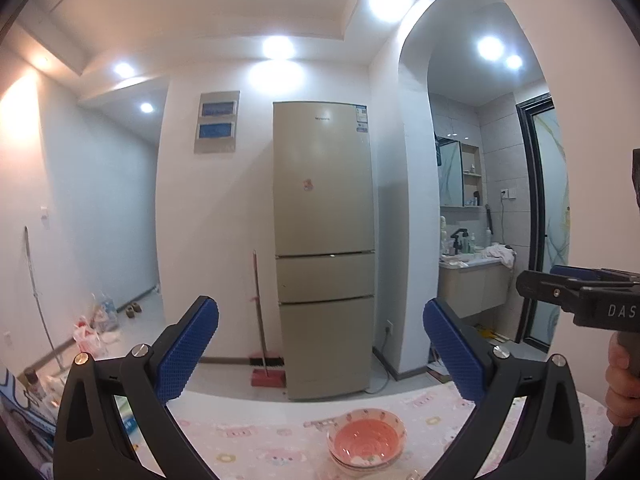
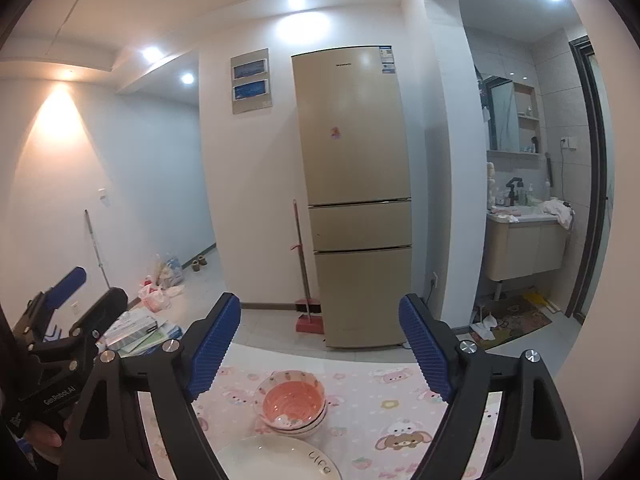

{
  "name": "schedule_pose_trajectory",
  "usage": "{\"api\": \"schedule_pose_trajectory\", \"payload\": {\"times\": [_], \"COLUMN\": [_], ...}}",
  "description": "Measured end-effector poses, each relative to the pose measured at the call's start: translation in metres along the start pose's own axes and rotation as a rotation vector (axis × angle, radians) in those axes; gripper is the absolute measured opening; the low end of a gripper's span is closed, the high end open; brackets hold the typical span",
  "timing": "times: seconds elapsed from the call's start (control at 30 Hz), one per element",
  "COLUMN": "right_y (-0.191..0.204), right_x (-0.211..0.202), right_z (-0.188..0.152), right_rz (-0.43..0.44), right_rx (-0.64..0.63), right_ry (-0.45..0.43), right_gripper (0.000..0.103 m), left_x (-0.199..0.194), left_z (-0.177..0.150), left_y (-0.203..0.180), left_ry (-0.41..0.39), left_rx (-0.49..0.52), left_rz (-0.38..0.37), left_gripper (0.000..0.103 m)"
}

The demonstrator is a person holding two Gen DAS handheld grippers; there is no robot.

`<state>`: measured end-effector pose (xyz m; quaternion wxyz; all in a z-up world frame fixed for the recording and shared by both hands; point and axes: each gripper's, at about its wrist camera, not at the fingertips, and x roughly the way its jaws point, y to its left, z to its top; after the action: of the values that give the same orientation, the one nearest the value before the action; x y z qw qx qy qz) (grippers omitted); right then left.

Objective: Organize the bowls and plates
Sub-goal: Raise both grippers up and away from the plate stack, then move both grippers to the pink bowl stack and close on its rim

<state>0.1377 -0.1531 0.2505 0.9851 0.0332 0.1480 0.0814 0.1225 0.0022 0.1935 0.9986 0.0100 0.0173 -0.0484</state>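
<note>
I see a table covered by a pink cartoon-print cloth. A stack of bowls sits mid-table, pink-orange inside on the top one. Just in front of it a white plate lies flat, apart from the stack.

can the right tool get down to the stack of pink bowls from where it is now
Probably yes. The right tool stands open and empty above the stack of pink patterned ceramic bowls, with nothing between them. The white round plate lies nearer, beside the stack, not covering it.

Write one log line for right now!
left gripper: open, empty | right gripper: open, empty | bowls: stacked on table | plate: beside bowls
</note>
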Motion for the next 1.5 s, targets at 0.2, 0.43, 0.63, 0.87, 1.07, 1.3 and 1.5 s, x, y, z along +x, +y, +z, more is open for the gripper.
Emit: {"api": "schedule_pose_trajectory", "payload": {"times": [0.2,0.43,0.63,0.87,1.07,1.3,1.5], "right_y": [-0.012,-0.032,-0.033,-0.038,-0.046,-0.049,-0.05], "right_x": [0.017,0.062,0.102,0.142,0.176,0.213,0.243], "right_z": [-0.003,-0.032,-0.052,-0.071,-0.092,-0.125,-0.158], "right_rz": [-0.023,-0.015,-0.01,-0.028,-0.022,0.112,0.196], "right_rx": [0.033,0.076,0.053,0.062,0.063,0.128,0.231], "right_ry": [-0.007,0.053,0.144,0.235,0.326,0.481,0.579], "right_gripper": [0.086,0.087,0.087,0.087,0.087,0.083,0.08], "left_x": [0.013,0.041,0.074,0.105,0.134,0.162,0.178], "left_z": [-0.003,-0.027,-0.06,-0.091,-0.121,-0.155,-0.181], "left_y": [-0.004,0.006,0.009,0.013,0.014,0.018,0.018], "left_ry": [-0.02,0.07,0.176,0.295,0.429,0.614,0.759], "left_rx": [0.027,-0.025,-0.046,-0.072,-0.107,-0.191,-0.225], "left_rz": [0.004,-0.043,-0.042,-0.032,-0.04,-0.061,-0.073], "left_gripper": [0.102,0.102,0.102,0.102,0.102,0.102,0.102]}}
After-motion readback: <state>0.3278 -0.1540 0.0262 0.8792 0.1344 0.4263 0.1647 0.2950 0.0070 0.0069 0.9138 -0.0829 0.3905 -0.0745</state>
